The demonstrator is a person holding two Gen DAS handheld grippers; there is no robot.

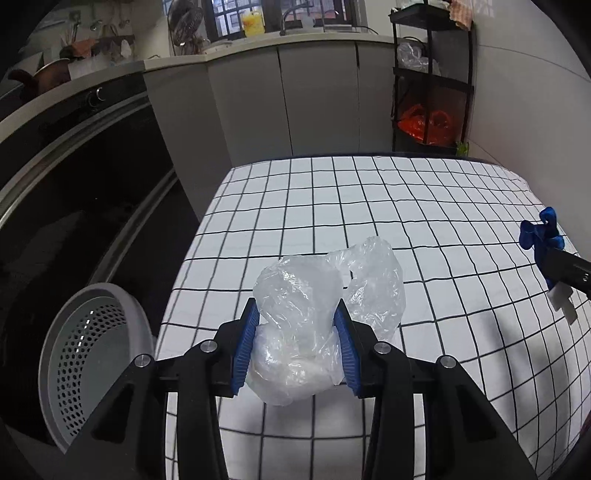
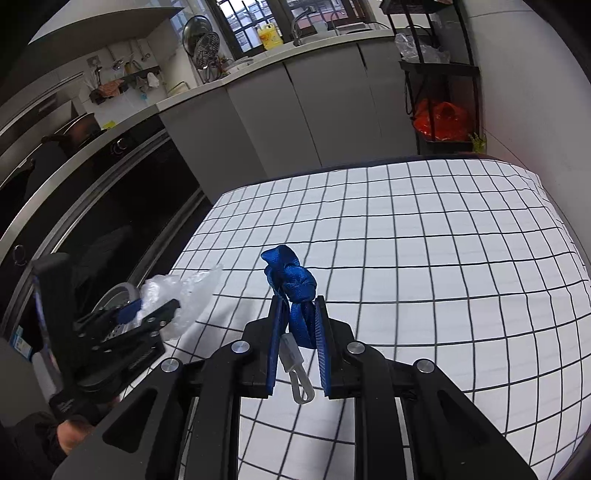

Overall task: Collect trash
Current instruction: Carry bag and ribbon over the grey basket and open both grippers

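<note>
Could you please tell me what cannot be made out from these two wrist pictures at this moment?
- Grey perforated bin, left wrist view: its base is cut off behind the left gripper, so its contents cannot be told.
- Clear plastic bag, left wrist view: crumpled film hides whether anything is inside.
- Blue strap, right wrist view: the right gripper covers its lower part; the strap's length is unknown.
- Red bag on the rack: too small to identify contents.

table: I see white black-grid cloth (image 1: 369, 206)
cabinets: grey doors (image 1: 280, 99) behind it
oven: black, left (image 1: 85, 166)
window: barred, above counter (image 2: 251, 22)
shelf: black rack (image 1: 432, 77) by white wall (image 1: 524, 92)
</note>
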